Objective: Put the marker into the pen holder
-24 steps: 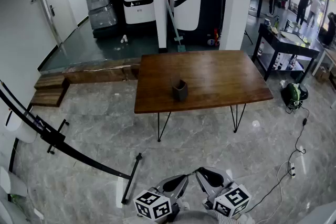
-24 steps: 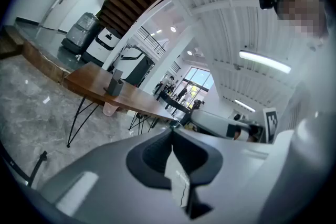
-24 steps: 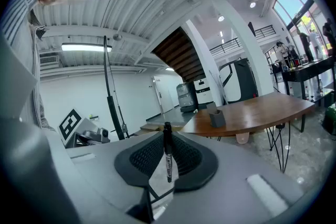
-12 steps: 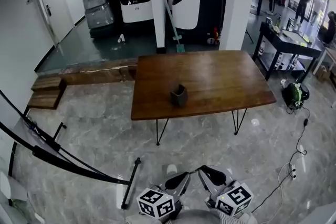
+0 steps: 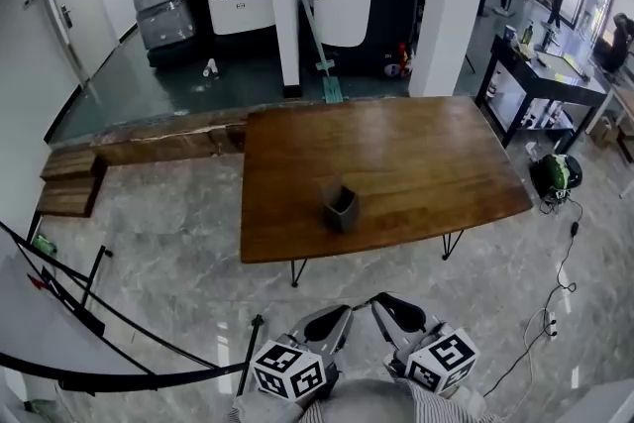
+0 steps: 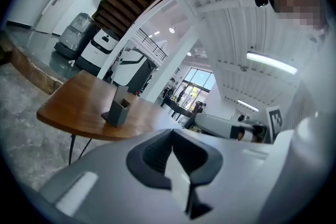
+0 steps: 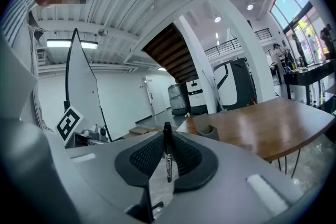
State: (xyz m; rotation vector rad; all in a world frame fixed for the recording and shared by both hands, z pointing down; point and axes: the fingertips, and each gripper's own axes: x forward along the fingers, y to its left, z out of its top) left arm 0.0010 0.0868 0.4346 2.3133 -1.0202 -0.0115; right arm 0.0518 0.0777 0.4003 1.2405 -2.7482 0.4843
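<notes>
My right gripper (image 7: 167,140) clamped the marker (image 7: 167,162) upright. My left gripper (image 6: 172,139) was closed and empty. The pen holder (image 5: 342,206) stood on the table (image 5: 436,149).

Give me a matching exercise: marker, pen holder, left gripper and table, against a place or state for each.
1 marker
2 pen holder
3 left gripper
4 table

A stands on the table
B shut, empty
C clamped in the right gripper
D brown wood, thin dark legs

Pairs: 1-C, 2-A, 3-B, 4-D
</notes>
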